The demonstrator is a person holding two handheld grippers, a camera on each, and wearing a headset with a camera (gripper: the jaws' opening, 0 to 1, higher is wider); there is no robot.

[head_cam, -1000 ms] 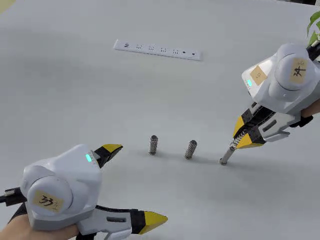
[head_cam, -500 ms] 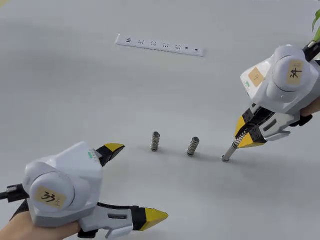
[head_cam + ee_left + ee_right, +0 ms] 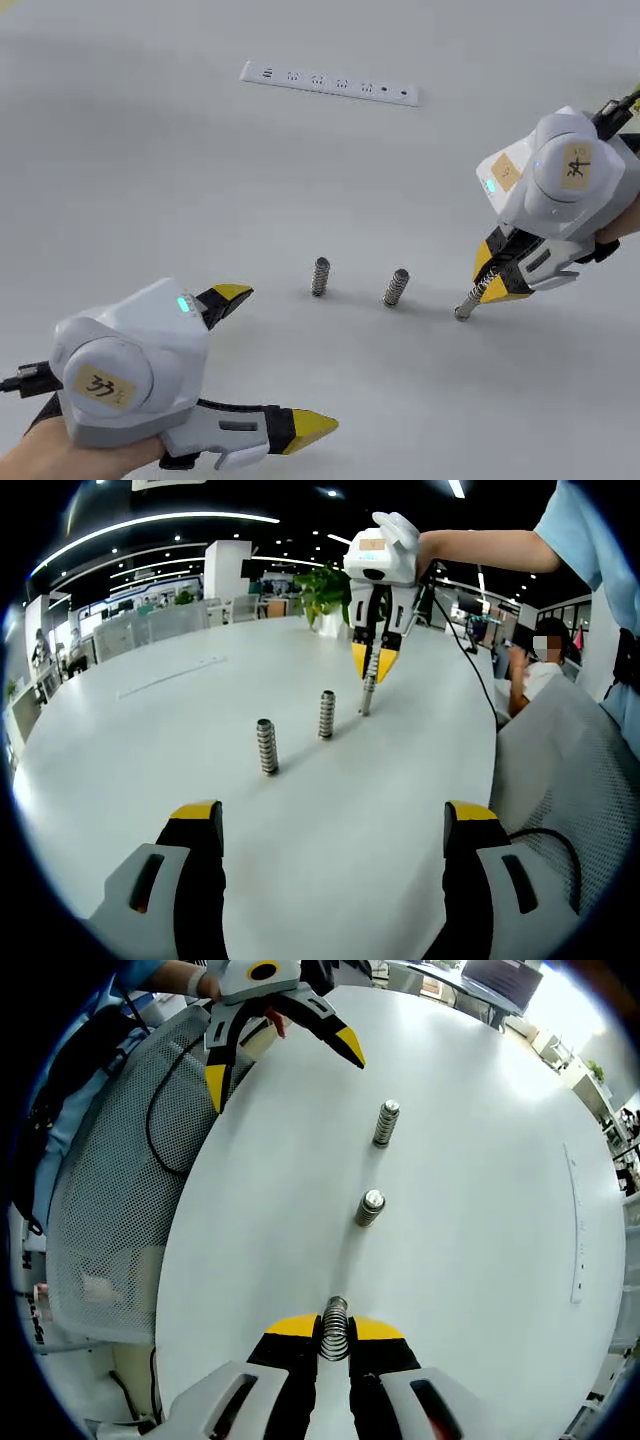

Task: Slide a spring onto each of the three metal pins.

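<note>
The table (image 3: 120,170) bears a pin (image 3: 464,309) at the right claw (image 3: 489,280), two sprung pins (image 3: 397,287) ahead of it, and a strip (image 3: 329,83) farther off.

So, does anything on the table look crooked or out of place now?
One thing: the third pin leans toward the right tongs, which are shut on its spring, with the pin's lower part bare. The left pin and middle pin, both with springs on, stand upright. Nothing looks spilled or damaged.
</note>
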